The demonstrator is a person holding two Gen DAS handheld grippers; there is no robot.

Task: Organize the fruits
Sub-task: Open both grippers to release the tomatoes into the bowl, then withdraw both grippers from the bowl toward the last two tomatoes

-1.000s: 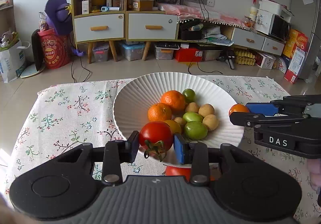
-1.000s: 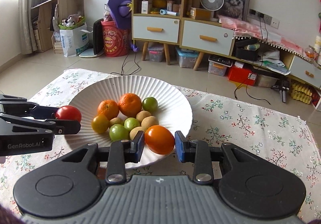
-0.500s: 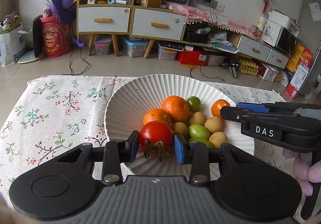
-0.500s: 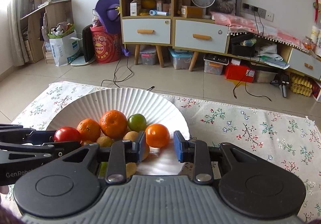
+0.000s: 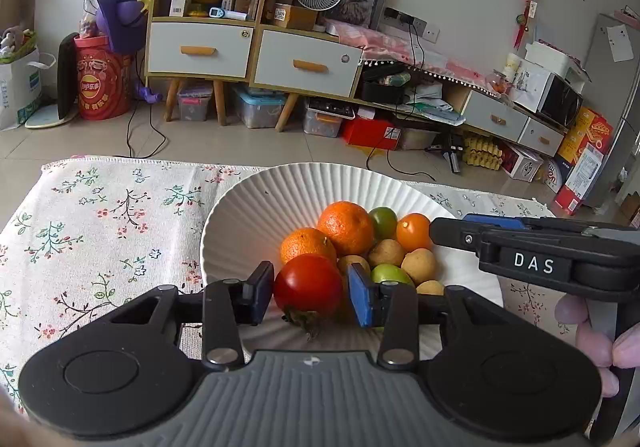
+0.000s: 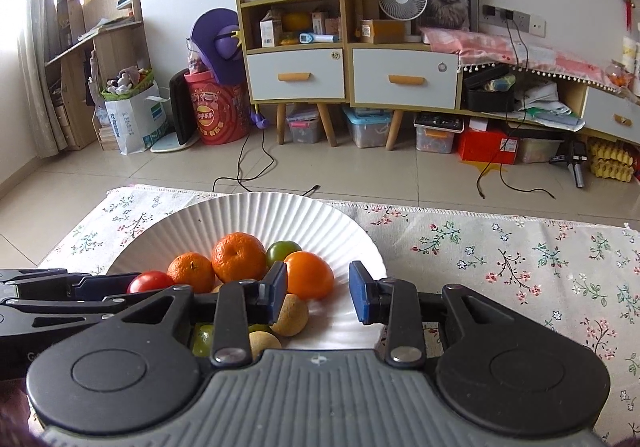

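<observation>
Jaws of the left gripper (image 5: 310, 293) have just been opening; the red tomato (image 5: 308, 285) sits between the blue pads with a sliver of space on each side, its stem pointing down, low over the near part of the plate (image 5: 240, 215). The right gripper (image 6: 318, 293) has also just been opening: its jaws stand apart, and the orange tomato (image 6: 310, 273) lies in the plate by the left pad, clear of the right one. Beside it the pile holds two tangerines (image 6: 238, 257), a green fruit (image 6: 282, 251) behind, and brownish round fruits (image 6: 290, 315) nearer the camera. The white ribbed plate rests on a floral cloth (image 6: 500, 259). Fingers of a hand (image 5: 592, 335) show at the right gripper's handle.
</observation>
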